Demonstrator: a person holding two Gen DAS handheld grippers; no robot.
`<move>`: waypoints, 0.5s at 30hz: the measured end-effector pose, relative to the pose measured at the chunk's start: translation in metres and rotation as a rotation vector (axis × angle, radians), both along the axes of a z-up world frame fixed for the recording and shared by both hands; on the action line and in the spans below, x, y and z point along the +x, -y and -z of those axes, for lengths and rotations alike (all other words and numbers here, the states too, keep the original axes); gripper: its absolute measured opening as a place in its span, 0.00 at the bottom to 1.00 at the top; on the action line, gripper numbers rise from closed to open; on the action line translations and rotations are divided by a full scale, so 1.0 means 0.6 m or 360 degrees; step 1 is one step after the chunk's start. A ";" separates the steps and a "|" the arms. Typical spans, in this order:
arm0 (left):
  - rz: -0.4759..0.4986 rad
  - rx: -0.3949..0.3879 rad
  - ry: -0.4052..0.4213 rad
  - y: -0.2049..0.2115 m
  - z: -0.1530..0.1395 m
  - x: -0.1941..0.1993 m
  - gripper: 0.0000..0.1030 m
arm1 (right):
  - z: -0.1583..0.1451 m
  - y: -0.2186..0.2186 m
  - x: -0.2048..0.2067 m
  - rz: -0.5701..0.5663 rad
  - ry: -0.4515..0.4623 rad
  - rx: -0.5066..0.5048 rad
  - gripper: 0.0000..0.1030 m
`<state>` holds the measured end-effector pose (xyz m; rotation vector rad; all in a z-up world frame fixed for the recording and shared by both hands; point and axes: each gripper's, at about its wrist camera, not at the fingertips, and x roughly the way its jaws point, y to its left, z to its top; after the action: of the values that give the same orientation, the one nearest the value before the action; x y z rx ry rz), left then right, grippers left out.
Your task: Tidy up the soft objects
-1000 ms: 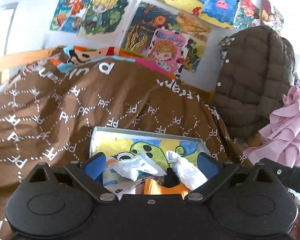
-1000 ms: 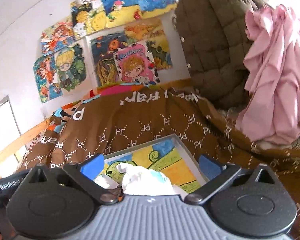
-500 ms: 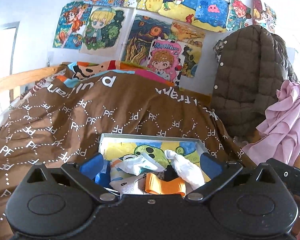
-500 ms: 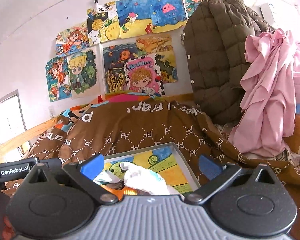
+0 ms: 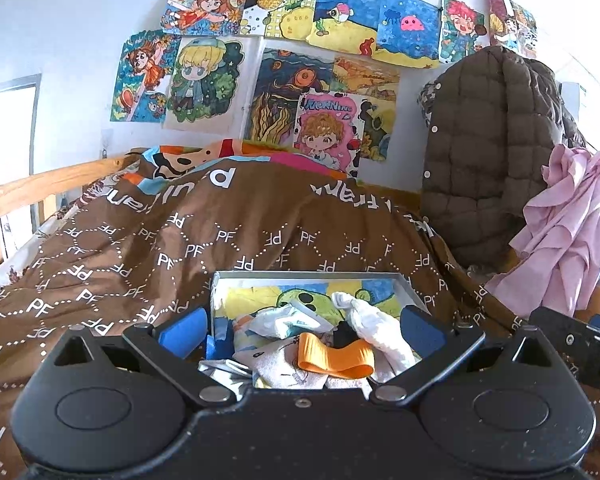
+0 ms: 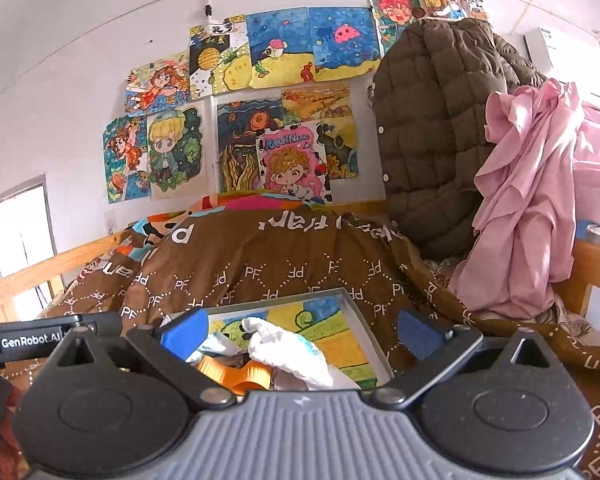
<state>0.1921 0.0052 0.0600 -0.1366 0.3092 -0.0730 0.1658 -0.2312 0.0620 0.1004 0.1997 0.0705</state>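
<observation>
A shallow box (image 5: 216, 288) with a painted floor lies on the brown quilt. It holds a pile of soft things: a knotted white cloth (image 5: 370, 320), an orange band (image 5: 334, 356), white printed socks (image 5: 284, 320). My left gripper (image 5: 302, 330) is open and empty, its blue-padded fingers wide apart above the pile. My right gripper (image 6: 302, 332) is open and empty too, above the same box (image 6: 360, 320), over the white cloth (image 6: 288, 352) and orange band (image 6: 236, 372). The left gripper's body (image 6: 32, 340) shows at the right view's left edge.
The brown quilt (image 5: 180, 240) covers the bed up to the wall with drawings. A brown padded jacket (image 5: 488, 152) and a pink garment (image 5: 568, 224) hang at the right. A wooden bed rail (image 5: 40, 188) runs along the left.
Both grippers have pulled back and tilted up from the box; more of the wall shows. The jaws stay open. The pile has not moved.
</observation>
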 end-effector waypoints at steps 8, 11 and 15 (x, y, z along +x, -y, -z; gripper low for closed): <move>-0.0024 0.0001 -0.0017 0.007 0.018 -0.058 0.99 | 0.013 0.005 -0.042 0.0024 -0.0025 0.0021 1.00; -0.0023 0.0027 -0.0019 0.015 0.022 -0.075 0.99 | 0.016 0.007 -0.057 0.0038 -0.0027 0.0015 1.00; -0.0039 0.0045 -0.0036 0.016 0.033 -0.102 0.99 | 0.017 0.012 -0.078 0.0054 -0.0021 0.0023 1.00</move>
<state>0.1307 -0.0043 0.0405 -0.1132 0.3308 -0.0428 0.1187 -0.2383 0.0521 0.1188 0.2107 0.0375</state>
